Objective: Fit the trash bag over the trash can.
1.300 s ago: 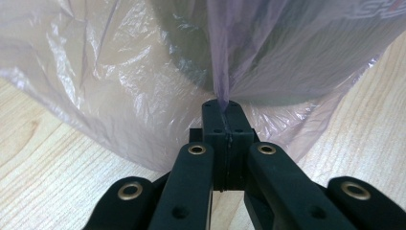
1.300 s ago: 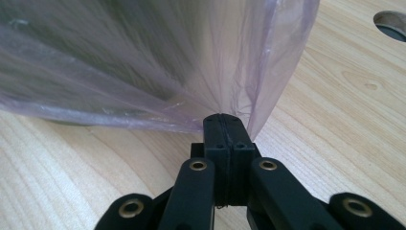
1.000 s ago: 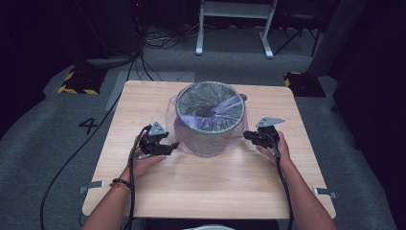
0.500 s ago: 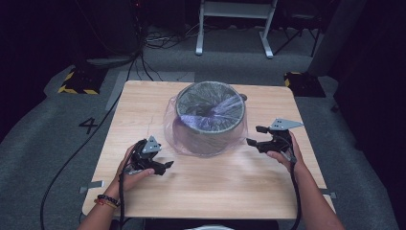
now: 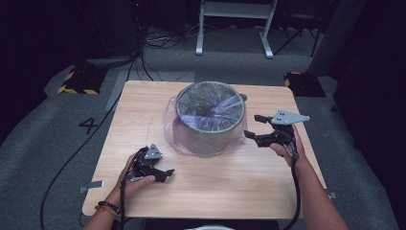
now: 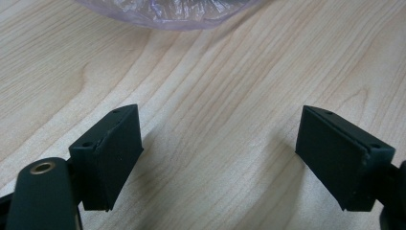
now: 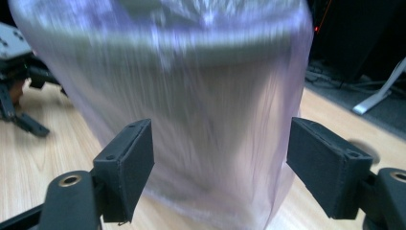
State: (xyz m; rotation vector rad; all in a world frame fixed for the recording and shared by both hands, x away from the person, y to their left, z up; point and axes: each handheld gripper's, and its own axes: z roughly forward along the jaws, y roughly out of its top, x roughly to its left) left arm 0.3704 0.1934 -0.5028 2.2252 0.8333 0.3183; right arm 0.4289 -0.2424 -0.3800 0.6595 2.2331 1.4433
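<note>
A grey round bin [image 5: 210,132] stands mid-table, lined with a translucent purple bag [image 5: 210,111] whose skirt hangs down its outside to the wood. My left gripper [image 5: 165,174] rests low near the front left, apart from the bin. In the left gripper view its jaws have just been opening, and the gripper [image 6: 218,132] is open over bare wood, with the bag's edge [image 6: 167,9] ahead. My right gripper [image 5: 252,126] hovers just right of the bin. Its jaws have also just been opening; the gripper [image 7: 220,143] is open, and the blurred bagged bin [image 7: 191,91] lies beyond the pads.
The wooden table [image 5: 230,191] has bare board in front of the bin. On the grey floor behind are a white stand [image 5: 234,28], cables and two yellow-black striped blocks [image 5: 76,84]. The left gripper [image 7: 14,72] appears at the far left of the right gripper view.
Both grippers have let go of the bag at the bin's sides. The left one drew back toward the front edge and sank. The right one rose and moved off to the right.
</note>
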